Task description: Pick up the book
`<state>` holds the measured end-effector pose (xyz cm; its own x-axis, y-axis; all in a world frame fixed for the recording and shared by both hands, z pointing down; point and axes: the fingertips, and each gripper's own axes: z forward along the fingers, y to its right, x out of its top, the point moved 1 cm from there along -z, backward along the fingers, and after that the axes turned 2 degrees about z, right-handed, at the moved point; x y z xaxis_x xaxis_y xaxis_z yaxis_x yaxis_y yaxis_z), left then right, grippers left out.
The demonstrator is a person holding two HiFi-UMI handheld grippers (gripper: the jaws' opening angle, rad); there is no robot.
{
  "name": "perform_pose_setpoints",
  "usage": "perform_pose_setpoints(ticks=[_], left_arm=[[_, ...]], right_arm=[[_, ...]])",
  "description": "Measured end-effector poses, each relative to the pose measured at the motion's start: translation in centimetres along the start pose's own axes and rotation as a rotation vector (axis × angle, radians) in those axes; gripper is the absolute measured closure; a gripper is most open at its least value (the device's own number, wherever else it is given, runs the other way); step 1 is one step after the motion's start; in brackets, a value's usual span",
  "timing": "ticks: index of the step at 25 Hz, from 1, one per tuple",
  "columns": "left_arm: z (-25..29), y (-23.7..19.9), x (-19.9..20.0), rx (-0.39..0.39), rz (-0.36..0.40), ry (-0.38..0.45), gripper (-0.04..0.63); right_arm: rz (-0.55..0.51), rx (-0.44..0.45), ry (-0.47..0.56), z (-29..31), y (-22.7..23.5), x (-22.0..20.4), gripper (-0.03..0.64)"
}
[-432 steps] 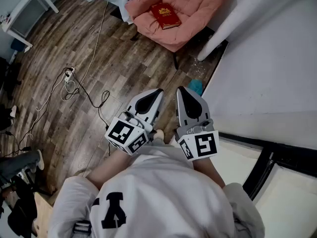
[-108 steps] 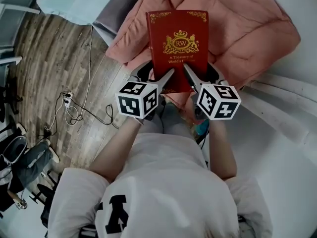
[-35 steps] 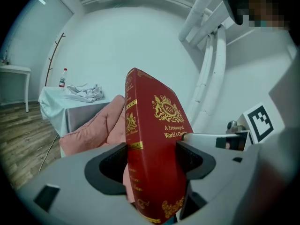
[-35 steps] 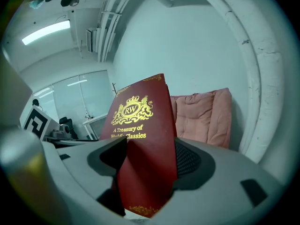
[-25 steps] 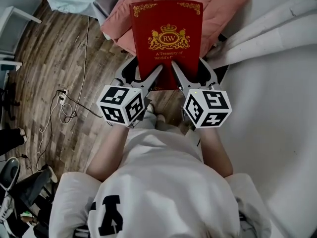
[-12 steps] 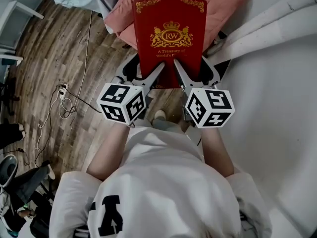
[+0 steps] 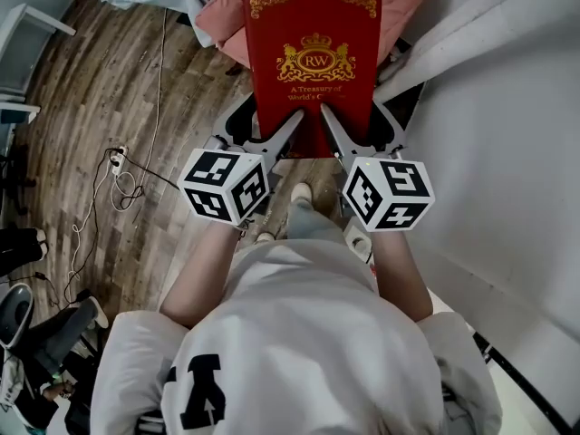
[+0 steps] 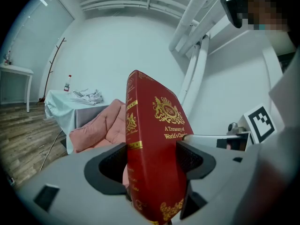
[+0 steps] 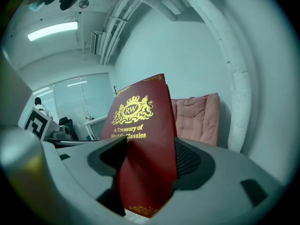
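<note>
Book (image 7: pixel 313 62), a red hardcover, held in the air in front of the person by its near bottom edge, front cover up, above a wooden floor (image 7: pixel 118 89) and the front of a pink cushioned chair (image 7: pixel 231 7). The left tool (image 7: pixel 267 130) is clamped on the bottom corner at the spine side, its two jaws pressed against the front and back covers. The right tool (image 7: pixel 358 134) grips the other bottom corner in the same way. Neither tool has a gap beside the book.

The pick-up itself looks done, since the book touches nothing but the tools. What seems left is only to hold it secure. That calls for keeping both grips firm and even, because most of its weight hangs beyond the jaws.

Gold print on the cover shows a crowned crest with two lions and the letters RW, above a title beginning "A Treasury of World's". Gold scrollwork marks the corners, and gold bands cross the spine.
</note>
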<state>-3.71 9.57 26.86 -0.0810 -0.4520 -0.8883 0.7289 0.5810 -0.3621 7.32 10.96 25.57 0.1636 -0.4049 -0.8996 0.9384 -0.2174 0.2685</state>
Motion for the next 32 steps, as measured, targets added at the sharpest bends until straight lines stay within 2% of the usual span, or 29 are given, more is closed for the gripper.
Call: perform_pose_setpoints(ticks=[14, 18, 32], left_arm=[[-13.9, 1.3, -6.2, -0.036, 0.039, -0.028, 0.273], [-17.4, 1.3, -6.9, -0.047, 0.031, -0.019, 0.273], [-19.7, 3.3, -6.2, -0.08, 0.034, -0.016, 0.272]], right_arm=[[0.043, -0.04, 0.02, -9.2, -10.2, -8.3, 0.293], [0.035, -0.061, 0.027, -11.2, -13.2, -9.3, 0.293], [0.026, -0.079, 0.033, -14.2, -14.6, -8.7, 0.295]])
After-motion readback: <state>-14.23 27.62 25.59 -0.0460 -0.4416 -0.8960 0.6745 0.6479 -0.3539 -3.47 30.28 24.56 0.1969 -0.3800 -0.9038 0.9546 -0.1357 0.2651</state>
